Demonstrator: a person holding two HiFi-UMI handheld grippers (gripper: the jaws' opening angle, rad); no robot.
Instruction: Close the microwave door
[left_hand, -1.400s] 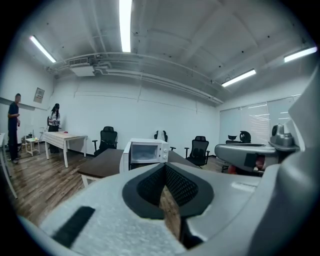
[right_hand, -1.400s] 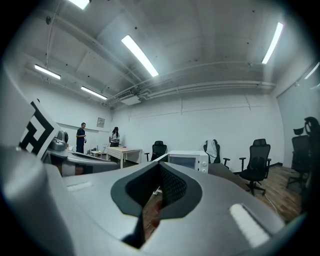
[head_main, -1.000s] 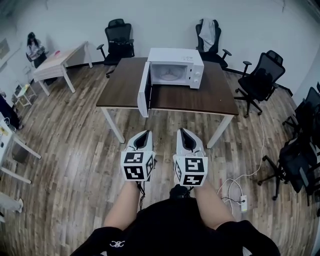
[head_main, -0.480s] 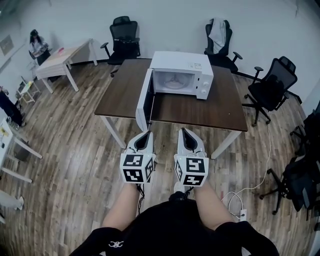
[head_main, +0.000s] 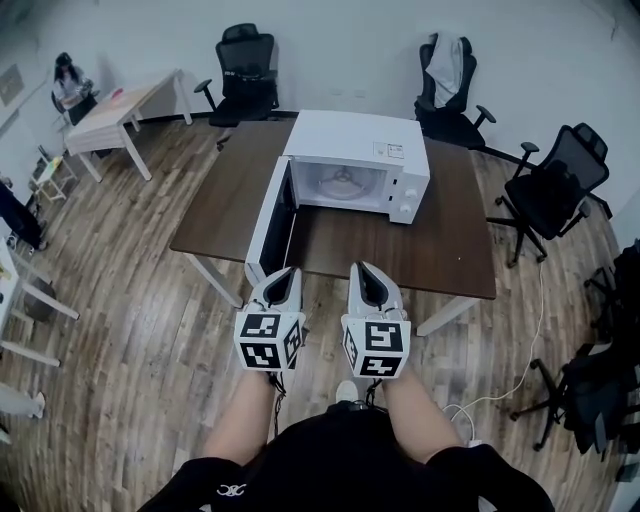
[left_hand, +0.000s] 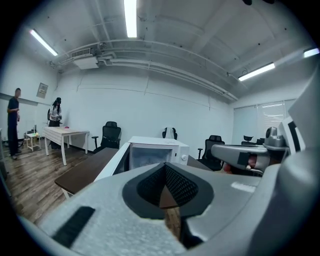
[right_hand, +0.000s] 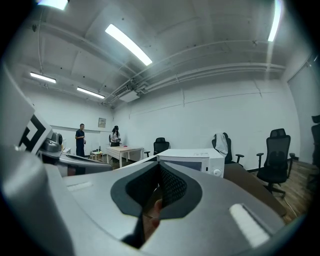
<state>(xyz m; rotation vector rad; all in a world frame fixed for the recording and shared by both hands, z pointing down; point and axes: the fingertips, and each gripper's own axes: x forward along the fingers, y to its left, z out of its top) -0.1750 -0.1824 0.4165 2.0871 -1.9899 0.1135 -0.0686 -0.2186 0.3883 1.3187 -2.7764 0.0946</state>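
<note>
A white microwave (head_main: 355, 165) stands on a dark brown table (head_main: 450, 250), and its door (head_main: 268, 222) hangs wide open to the left, reaching the table's front edge. The cavity with its glass plate shows. Both grippers are held side by side just in front of that edge, pointing at the microwave. My left gripper (head_main: 289, 271) is shut and empty, its tip close under the lower end of the door. My right gripper (head_main: 359, 267) is also shut and holds nothing. The left gripper view shows the microwave (left_hand: 156, 151) beyond the closed jaws; the right gripper view shows the microwave (right_hand: 192, 160) too.
Black office chairs stand behind the table (head_main: 245, 65) (head_main: 448, 85) and to its right (head_main: 555, 185). A white table (head_main: 120, 110) with a person beside it is at the back left. A white cable (head_main: 505, 375) runs over the wooden floor at the right.
The person has walked toward the table with both grippers; the microwave and its open door now sit nearer and larger in view. Both jaws stayed shut.
</note>
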